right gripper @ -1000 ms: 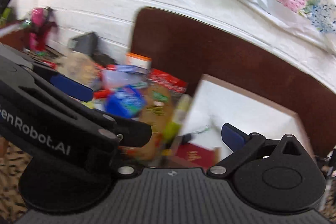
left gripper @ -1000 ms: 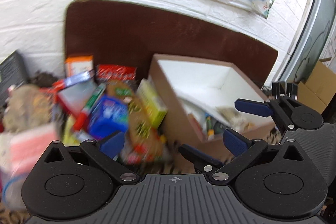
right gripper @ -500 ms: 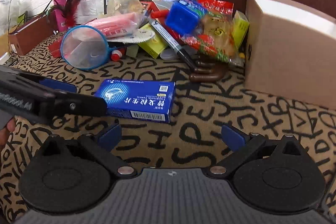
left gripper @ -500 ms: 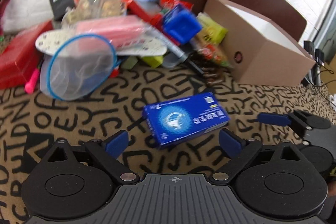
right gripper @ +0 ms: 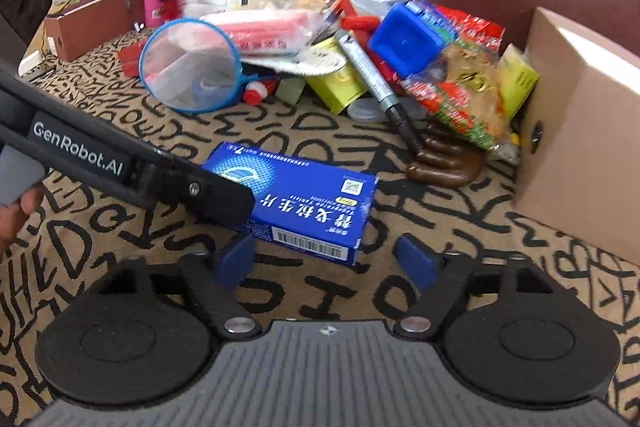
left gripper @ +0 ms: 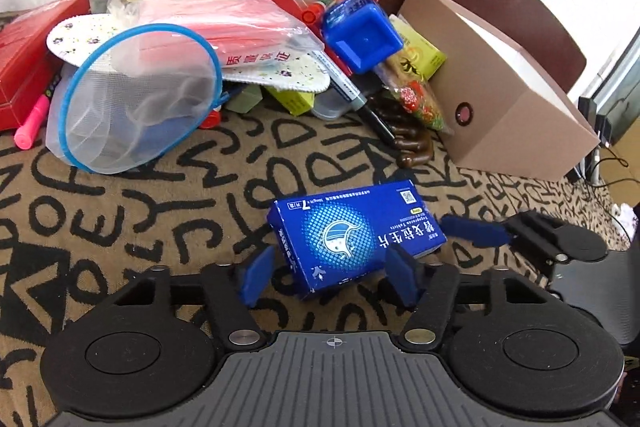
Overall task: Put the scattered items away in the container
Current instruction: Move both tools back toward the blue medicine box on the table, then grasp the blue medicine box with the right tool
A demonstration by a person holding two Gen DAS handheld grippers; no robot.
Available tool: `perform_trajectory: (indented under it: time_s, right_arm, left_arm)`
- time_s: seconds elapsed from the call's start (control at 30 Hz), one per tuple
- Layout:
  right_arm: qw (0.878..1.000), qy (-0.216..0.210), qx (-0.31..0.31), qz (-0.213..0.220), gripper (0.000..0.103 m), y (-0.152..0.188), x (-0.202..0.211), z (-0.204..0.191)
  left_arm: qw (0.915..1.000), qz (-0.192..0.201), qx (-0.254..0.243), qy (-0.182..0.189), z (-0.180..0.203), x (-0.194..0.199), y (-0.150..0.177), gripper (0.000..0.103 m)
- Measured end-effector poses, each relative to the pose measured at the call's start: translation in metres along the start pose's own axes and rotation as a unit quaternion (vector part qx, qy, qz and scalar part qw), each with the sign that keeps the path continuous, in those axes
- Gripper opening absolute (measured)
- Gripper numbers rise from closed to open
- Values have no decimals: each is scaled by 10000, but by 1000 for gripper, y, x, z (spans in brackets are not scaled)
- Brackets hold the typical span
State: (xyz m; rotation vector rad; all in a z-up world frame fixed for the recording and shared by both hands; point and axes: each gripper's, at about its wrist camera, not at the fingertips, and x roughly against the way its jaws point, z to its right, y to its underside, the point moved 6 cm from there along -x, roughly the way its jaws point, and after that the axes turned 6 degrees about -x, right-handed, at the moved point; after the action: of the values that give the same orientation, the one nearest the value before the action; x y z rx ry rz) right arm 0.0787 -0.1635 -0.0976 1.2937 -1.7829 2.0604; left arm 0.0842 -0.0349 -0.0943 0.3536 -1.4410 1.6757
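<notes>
A blue medicine box lies flat on the letter-patterned cloth; it also shows in the right wrist view. My left gripper is open, its blue pads on either side of the box's near end, not touching. My right gripper is open just in front of the box's barcode edge. The left gripper reaches over the box's left end in the right wrist view. The brown cardboard container stands at the right; it also shows in the right wrist view.
A pile of items lies behind the box: a blue-rimmed net, a red plastic packet, a blue tub, a marker, snack bags, a brown wooden hook piece. A red box sits far left.
Both grippers swung down from the container to the cloth and closed in on the blue medicine box. My left gripper's pads now straddle its near end.
</notes>
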Motion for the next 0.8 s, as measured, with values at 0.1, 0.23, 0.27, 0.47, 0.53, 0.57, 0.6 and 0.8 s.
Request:
perform_trajectory:
  time_s: [0.1, 0.23, 0.27, 0.47, 0.53, 0.57, 0.6, 0.8]
  right_arm:
    - [9999, -156, 44, 14, 63, 0, 1, -6]
    - [9996, -154, 209, -102, 58, 5, 9, -13]
    - [9995, -218, 201, -130, 57, 6, 11, -14]
    - [9996, -148, 218, -88, 62, 11, 16, -14]
    - [9997, -104, 193, -90, 62, 10, 15, -13]
    - [9997, -87, 214, -87, 63, 9, 14, -13]
    - [9997, -69, 239, -83, 63, 8, 13, -14]
    - [9998, -102, 91, -129, 62, 8, 9, -17]
  left_arm:
    - [10000, 0, -5, 5, -2, 0, 1, 60]
    - [10000, -2, -45, -73, -4, 5, 3, 51]
    - [10000, -3, -22, -63, -6, 7, 4, 51]
    - [9998, 2, 173, 47, -13, 8, 4, 64]
    - [9999, 11, 154, 25, -13, 7, 3, 64]
    - [9999, 24, 122, 9, -12, 6, 2, 64]
    - [9999, 41, 95, -11, -12, 4, 2, 64]
    - [9999, 21, -67, -74, -6, 4, 4, 49]
